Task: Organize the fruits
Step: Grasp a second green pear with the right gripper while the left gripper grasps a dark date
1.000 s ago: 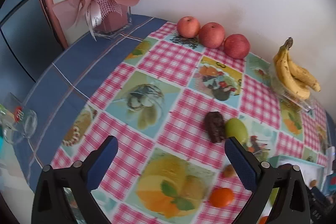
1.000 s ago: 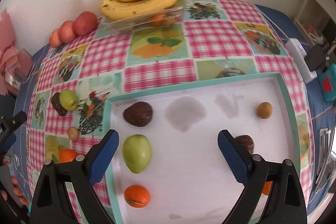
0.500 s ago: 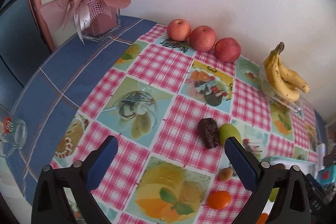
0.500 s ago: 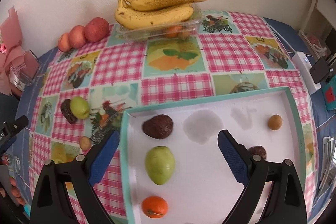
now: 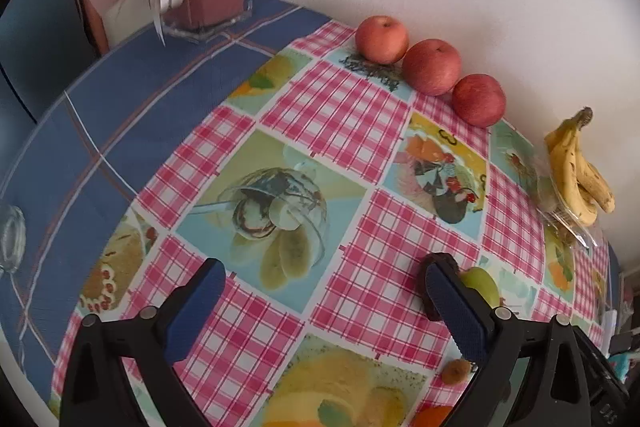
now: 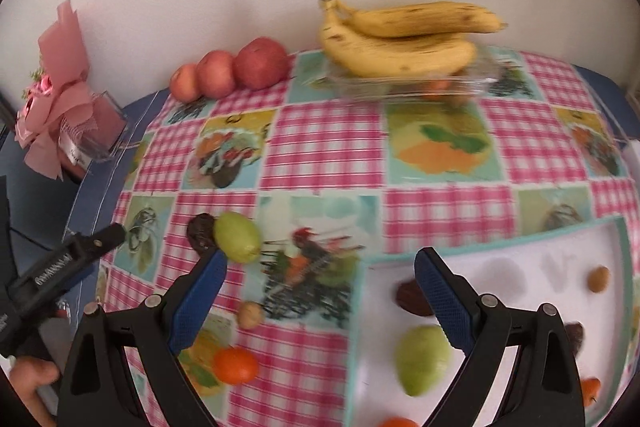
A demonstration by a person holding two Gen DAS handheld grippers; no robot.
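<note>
A: Your tablecloth (image 6: 328, 147) carries a white tray (image 6: 520, 367) at its near right corner, bananas (image 6: 404, 39) on a clear box by the wall, three apples (image 5: 430, 67) beside them.

B: And your grippers?

A: Your right gripper (image 6: 320, 291) and left gripper (image 5: 324, 311) both gape wide, holding nothing. The loose green fruit (image 6: 237, 237) touches a dark one; an orange (image 6: 235, 365) lies nearer you.

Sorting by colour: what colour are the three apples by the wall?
Red, clearest in the left wrist view: apples.
</note>
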